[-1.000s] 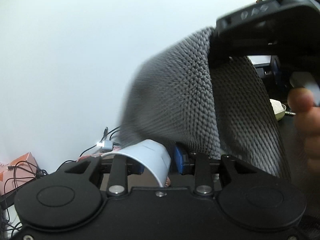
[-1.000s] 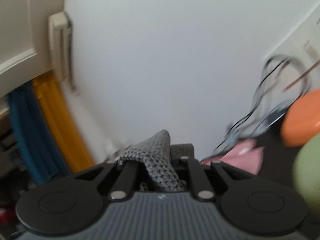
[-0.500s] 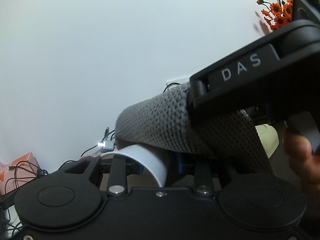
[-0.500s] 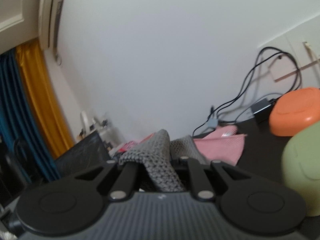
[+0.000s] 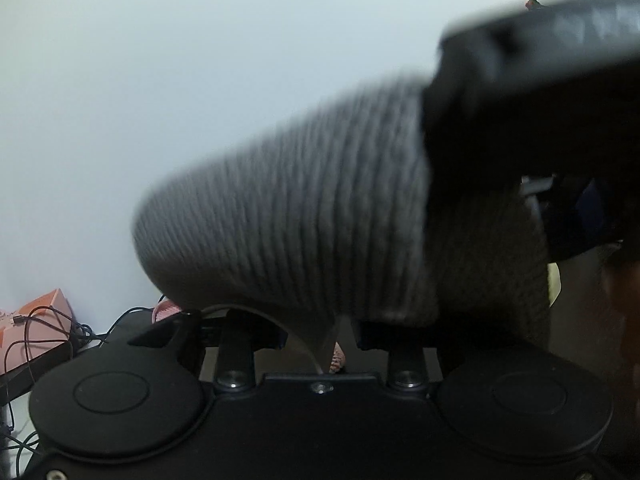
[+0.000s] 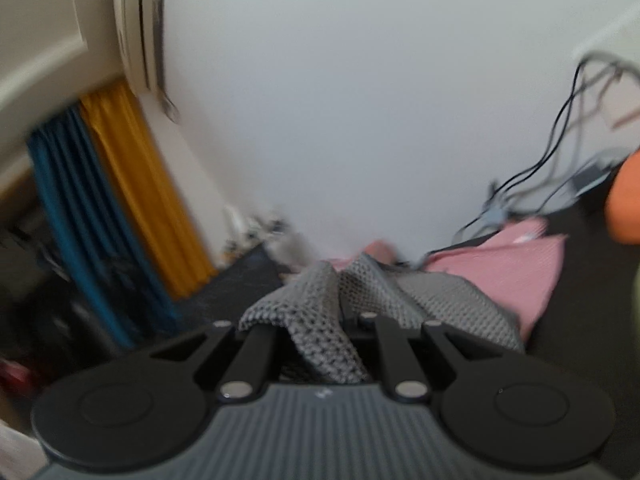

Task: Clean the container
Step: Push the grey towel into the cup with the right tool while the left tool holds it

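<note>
My left gripper [image 5: 320, 332] is shut on the rim of a white container [image 5: 304, 330], of which only a curved edge shows. A grey knitted cloth [image 5: 304, 216] is bunched right over that container, held by my right gripper, whose black body [image 5: 540, 92] fills the upper right of the left wrist view. In the right wrist view my right gripper [image 6: 320, 320] is shut on the grey cloth [image 6: 320, 336], which drapes to the right. Both views are motion-blurred.
A pink cloth [image 6: 512, 264] lies on the dark table [image 6: 580, 312]. An orange lid [image 6: 624, 204] and a green container [image 6: 636, 312] are at the right edge. Cables [image 6: 540, 184] hang by the wall. A pink box with cables [image 5: 36, 328] sits at left.
The right gripper and grey cloth keep sweeping over the white container, now lower and blurred. The right wrist view has swung left, so the orange lid and green container sit at the edge.
</note>
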`<state>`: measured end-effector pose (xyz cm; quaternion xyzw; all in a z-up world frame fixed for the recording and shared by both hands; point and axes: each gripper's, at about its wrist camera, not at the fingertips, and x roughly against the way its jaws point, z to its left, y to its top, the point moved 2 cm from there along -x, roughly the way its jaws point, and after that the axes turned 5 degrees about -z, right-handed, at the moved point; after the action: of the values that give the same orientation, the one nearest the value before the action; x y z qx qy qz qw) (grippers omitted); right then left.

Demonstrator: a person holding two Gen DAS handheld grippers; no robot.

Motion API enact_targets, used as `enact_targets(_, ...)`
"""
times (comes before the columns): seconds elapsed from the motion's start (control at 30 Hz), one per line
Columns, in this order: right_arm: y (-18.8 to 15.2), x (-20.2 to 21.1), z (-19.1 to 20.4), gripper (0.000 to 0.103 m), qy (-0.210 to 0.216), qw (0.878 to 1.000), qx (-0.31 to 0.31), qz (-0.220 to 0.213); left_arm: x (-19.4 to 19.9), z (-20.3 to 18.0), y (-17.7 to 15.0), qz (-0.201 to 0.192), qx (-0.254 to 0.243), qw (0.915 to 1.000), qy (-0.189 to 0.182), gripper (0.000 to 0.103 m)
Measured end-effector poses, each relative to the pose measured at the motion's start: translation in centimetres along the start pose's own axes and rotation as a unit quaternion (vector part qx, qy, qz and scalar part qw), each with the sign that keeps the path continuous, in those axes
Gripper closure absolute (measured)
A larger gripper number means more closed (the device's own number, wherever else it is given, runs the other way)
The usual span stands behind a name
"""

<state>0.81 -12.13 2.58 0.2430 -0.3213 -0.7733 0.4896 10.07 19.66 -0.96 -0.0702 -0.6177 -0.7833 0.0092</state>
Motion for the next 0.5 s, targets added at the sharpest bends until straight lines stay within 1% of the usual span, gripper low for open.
enact_targets(0.07,0.3,0.4,-0.2,0.093,0.023,0.999,-0.029,-0.01,0.0,0.4,-0.1,0.0,-0.001,1.0,0.0,0.072)
enact_targets(0.13,0.8,0.9,-0.7,0.093,0.03,0.998,-0.049,-0.029,0.1,0.8,-0.3,0.001,0.001,1.0,0.002,0.072)
enact_targets(0.23,1.6,2.4,-1.1,0.093,-0.011,0.995,-0.046,-0.086,0.1,1.4,-0.4,0.003,0.004,1.0,0.005,0.071)
enact_targets(0.33,2.3,3.7,-1.3,0.093,-0.076,0.988,-0.026,-0.135,0.1,2.1,-0.7,0.003,0.005,1.0,0.008,0.071)
enact_targets(0.4,2.5,4.3,-1.7,0.093,-0.107,0.982,-0.025,-0.152,0.1,2.6,-0.9,0.003,0.005,1.0,0.008,0.07)
enact_targets(0.47,2.5,4.2,-2.3,0.093,-0.123,0.981,-0.036,-0.148,0.1,3.1,-1.0,0.002,0.005,1.0,0.008,0.07)
enact_targets(0.5,2.3,3.9,-2.7,0.093,-0.127,0.981,-0.043,-0.14,0.3,3.2,-1.0,0.0,0.004,0.9999,0.01,0.068)
